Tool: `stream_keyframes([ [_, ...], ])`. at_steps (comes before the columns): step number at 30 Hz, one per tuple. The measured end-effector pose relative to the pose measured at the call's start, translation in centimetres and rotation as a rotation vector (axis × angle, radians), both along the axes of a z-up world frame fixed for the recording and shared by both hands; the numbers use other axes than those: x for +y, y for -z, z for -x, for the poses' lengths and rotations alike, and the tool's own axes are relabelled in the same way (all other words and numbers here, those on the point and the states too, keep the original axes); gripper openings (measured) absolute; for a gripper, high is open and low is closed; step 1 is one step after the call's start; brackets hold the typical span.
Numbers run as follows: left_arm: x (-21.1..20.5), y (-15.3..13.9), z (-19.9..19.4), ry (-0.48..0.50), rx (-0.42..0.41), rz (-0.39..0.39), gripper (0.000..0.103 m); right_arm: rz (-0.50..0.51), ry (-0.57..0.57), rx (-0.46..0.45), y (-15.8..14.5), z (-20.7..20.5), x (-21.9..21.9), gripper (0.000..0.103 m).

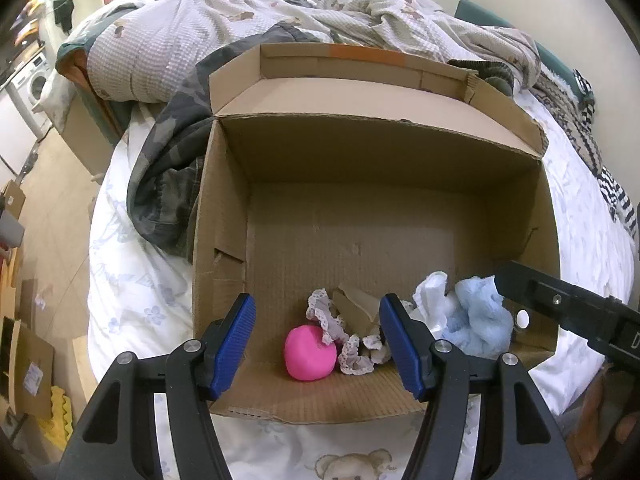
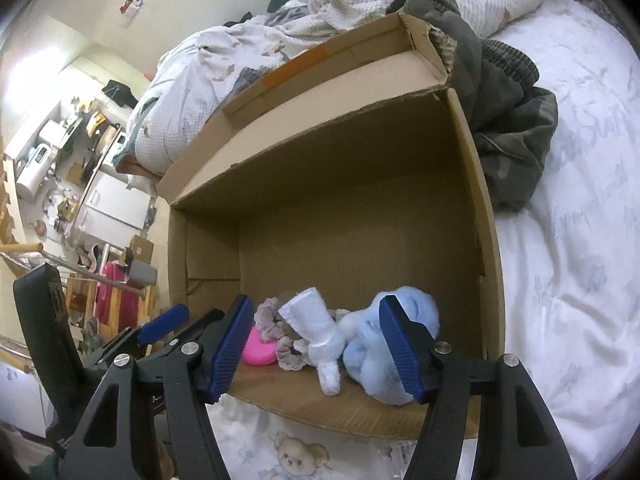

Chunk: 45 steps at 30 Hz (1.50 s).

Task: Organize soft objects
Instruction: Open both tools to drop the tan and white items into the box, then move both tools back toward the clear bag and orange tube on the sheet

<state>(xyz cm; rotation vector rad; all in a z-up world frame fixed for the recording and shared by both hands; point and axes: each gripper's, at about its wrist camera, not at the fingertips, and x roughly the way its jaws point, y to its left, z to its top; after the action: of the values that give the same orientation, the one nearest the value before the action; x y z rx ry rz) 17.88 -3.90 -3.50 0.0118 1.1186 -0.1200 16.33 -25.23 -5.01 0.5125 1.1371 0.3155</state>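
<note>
Four soft things sit inside the open brown cardboard box [image 1: 400, 216], all bunched along its near wall: one round pink squishy ball [image 1: 309, 353], one frilly lilac-grey lace scrunchie [image 1: 352, 348] touching the ball, one white fabric piece [image 2: 316, 332] next over, and one fluffy pale-blue plush lump [image 2: 380, 360] toward the box's right corner. Rest of the box floor is bare cardboard. One torn cardboard scrap pokes up behind the scrunchie.

My left gripper [image 1: 318, 340] hangs spread wide over the box's near edge, nothing between the blue pads, ball roughly centred below. My right gripper [image 2: 316, 344] is likewise spread and holding nothing, straddling the white piece, its right pad in front of the blue plush.

My read: items are dropped in, so the step looks like releasing and backing out, or fetching more. To do it well I'd lift both grippers straight up from the box's near wall before swinging away, so the pads don't snag the lace or drag the plush out. I'd also keep the two grippers apart; they're close over the same edge.

Box sits on the white floral-print bed [image 1: 132, 280]. Beyond the box: one rumpled waffle-check duvet [image 1: 168, 40], one dark camo garment [image 1: 168, 168] beside its left wall.
</note>
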Motion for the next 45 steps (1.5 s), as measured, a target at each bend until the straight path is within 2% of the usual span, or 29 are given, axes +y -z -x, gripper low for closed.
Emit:
stream_keyframes([
  [19, 0.6, -0.3, 1.1, -0.011, -0.016, -0.017, 0.061, 0.012, 0.043, -0.007, -0.6, 1.2, -1.0, 0.069],
  [23, 1.5, -0.9, 1.9, -0.027, -0.012, 0.011, 0.061, 0.019, 0.059, -0.005, -0.9, 1.9, -1.5, 0.069],
  [33, 2.5, -1.4, 4.2, -0.052, -0.02, 0.022, 0.061, 0.053, 0.093, -0.005, -1.4, 4.1, -2.7, 0.069],
  [39, 2.7, -1.6, 5.5, -0.045, -0.036, -0.004, 0.061, 0.072, 0.112, -0.009, -1.8, 5.1, -3.8, 0.069],
  [45, 3.5, -0.6, 6.6, -0.048, -0.011, -0.02, 0.061, 0.077, 0.118, 0.001, -1.6, 6.7, -4.4, 0.069],
])
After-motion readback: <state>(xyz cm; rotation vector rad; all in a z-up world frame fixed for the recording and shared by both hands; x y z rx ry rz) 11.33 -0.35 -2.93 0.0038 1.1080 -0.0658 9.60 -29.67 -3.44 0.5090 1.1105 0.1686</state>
